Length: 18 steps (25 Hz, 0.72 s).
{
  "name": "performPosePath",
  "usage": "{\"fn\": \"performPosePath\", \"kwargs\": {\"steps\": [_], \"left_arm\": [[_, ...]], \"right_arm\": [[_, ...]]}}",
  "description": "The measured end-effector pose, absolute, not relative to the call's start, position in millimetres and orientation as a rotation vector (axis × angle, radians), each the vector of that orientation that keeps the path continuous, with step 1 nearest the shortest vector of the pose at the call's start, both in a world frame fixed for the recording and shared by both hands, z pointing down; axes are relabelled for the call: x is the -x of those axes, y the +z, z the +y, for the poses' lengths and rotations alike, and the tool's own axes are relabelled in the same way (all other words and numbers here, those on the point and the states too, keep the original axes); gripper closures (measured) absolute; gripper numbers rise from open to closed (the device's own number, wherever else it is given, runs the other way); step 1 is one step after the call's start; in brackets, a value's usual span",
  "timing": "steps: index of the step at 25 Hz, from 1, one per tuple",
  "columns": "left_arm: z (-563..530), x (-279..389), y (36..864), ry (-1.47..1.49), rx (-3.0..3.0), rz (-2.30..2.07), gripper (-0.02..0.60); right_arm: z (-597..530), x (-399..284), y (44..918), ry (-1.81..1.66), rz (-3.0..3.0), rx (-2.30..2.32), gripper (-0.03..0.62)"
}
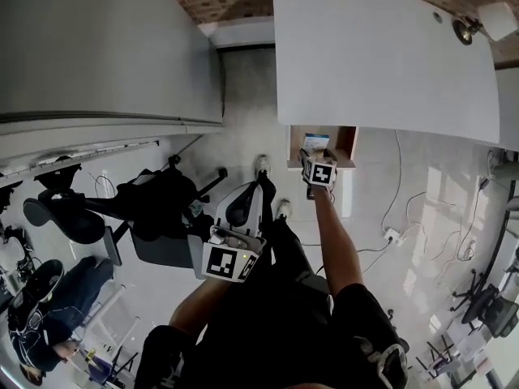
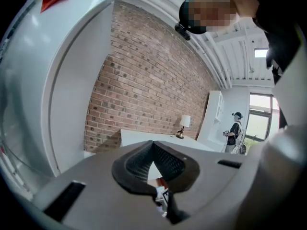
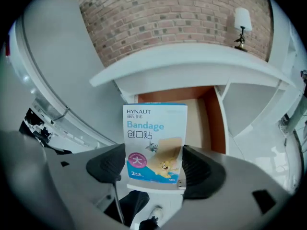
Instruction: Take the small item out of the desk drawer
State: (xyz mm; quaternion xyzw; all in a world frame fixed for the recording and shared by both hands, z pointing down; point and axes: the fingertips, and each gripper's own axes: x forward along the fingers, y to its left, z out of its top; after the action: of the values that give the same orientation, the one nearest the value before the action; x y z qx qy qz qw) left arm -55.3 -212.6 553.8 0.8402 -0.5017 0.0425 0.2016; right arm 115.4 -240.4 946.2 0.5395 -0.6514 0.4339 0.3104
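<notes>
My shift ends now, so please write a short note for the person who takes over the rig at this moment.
Left gripper: jaws shut, empty, held near the body.
Right gripper: jaws shut on the bandage box, over the open drawer under the white desk.
Done: drawer open, box gripped.
To do: carry the box clear and set it down.

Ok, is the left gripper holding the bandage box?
No, the right gripper clamps the box; the left gripper is shut and empty.
</notes>
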Motion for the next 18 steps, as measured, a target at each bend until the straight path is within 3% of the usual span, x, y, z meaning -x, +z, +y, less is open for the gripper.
{"fn": "performPosePath", "kwargs": {"steps": [18], "left_arm": [[-84.4, 65.5, 433.3, 0.001, -2.479, -1.508, 0.575]], "right_arm": [[-148.1, -135.1, 585.9, 0.647, -2.351, -1.705, 0.227]]}}
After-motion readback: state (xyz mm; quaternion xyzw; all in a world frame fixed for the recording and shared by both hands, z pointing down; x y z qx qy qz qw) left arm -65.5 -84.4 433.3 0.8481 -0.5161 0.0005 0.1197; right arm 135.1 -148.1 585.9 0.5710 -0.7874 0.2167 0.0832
